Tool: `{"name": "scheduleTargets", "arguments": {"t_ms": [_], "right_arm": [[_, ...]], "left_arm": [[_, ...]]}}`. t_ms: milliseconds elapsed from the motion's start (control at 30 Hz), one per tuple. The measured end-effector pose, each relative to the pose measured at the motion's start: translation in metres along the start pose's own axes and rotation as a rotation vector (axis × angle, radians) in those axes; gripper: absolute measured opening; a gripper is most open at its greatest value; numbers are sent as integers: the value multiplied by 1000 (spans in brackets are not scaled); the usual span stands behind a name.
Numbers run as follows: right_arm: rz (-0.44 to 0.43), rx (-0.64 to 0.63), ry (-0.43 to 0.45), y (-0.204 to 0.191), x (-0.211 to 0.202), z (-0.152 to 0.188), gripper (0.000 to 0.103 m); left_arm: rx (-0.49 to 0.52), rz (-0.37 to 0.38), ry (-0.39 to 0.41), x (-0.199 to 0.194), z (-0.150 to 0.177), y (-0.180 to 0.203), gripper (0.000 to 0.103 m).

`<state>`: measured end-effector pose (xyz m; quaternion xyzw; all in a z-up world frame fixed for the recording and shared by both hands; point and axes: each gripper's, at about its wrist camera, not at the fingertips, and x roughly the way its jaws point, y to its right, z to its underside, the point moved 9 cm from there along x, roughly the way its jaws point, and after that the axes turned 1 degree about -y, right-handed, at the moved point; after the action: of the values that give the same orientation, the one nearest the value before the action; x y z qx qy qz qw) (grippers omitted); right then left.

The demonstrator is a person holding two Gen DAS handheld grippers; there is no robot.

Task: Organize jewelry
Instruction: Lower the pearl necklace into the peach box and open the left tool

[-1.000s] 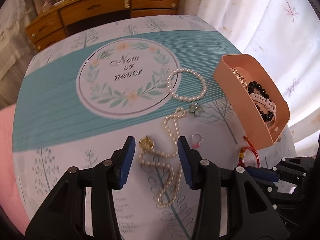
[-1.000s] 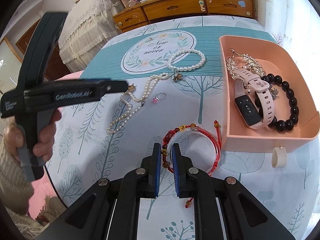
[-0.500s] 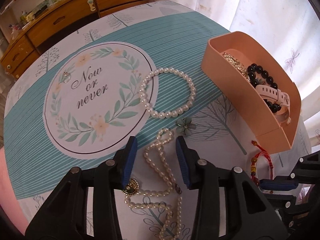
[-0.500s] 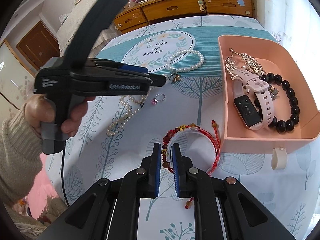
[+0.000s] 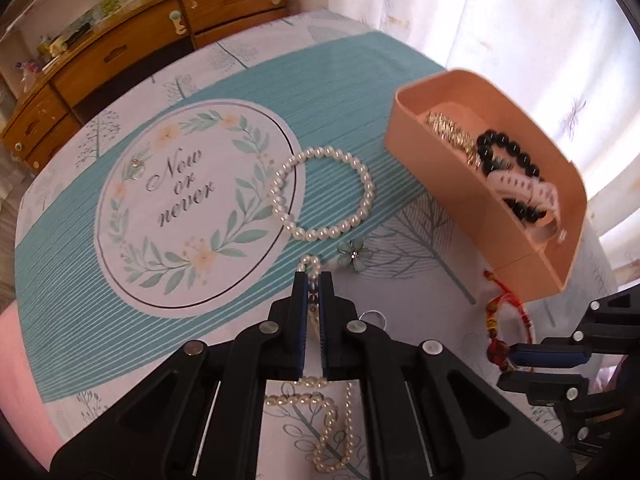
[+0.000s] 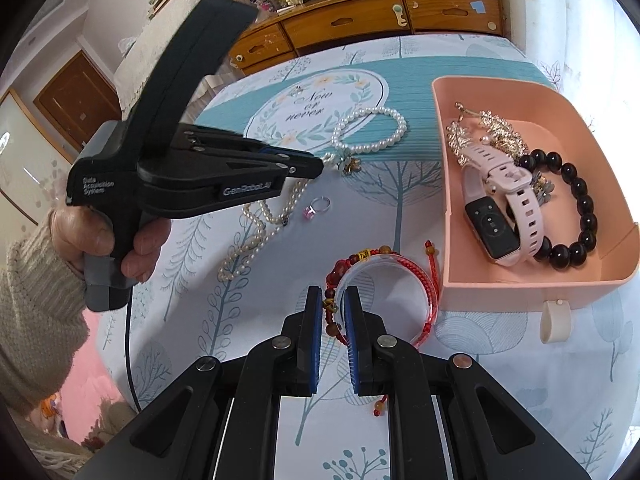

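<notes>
A long pearl necklace [image 5: 296, 400] lies in loops on the tree-print tablecloth, with a green flower charm [image 5: 354, 256] at its far end. My left gripper [image 5: 314, 280] points steeply down. Its jaws are closing, and the pads pinch the pearl strand just short of the flower. Seen from the right wrist, the left gripper [image 6: 318, 168] sits in a person's hand over the necklace [image 6: 256, 240]. My right gripper [image 6: 333, 292] is shut on the beaded side of a red string bracelet [image 6: 424, 280]. That bracelet lies flat beside the pink tray [image 6: 500, 284].
A pearl bracelet [image 5: 366, 184] and a small ring [image 6: 320, 204] lie loose on the cloth. The tray holds a pink watch [image 6: 492, 224], a black bead bracelet [image 6: 580, 216] and gold pieces. A wooden dresser [image 6: 360, 24] stands behind the table.
My left gripper slid forward along the pearl necklace toward its flower end, rolled a little, and went from open to shut on the strand. The right gripper kept still on the red bracelet.
</notes>
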<state>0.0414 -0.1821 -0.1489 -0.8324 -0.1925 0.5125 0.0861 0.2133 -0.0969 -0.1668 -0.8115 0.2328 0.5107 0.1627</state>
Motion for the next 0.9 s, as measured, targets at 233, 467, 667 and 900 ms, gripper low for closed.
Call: {"name": "scheduleTargets", "arguments": {"t_ms": [233, 467, 667, 900], "right_arm": [[-12, 13, 72, -1, -27, -18, 9], [-47, 35, 184, 0, -80, -52, 6], [-32, 39, 268, 8, -129, -74, 6], [30, 95, 320, 36, -166, -74, 6]], "left_arm": [[-100, 23, 120, -76, -19, -1, 3], [-145, 19, 303, -179, -56, 13, 3], [-151, 46, 435, -252, -102, 34, 3], [-102, 108, 477, -273, -155, 80, 3]]}}
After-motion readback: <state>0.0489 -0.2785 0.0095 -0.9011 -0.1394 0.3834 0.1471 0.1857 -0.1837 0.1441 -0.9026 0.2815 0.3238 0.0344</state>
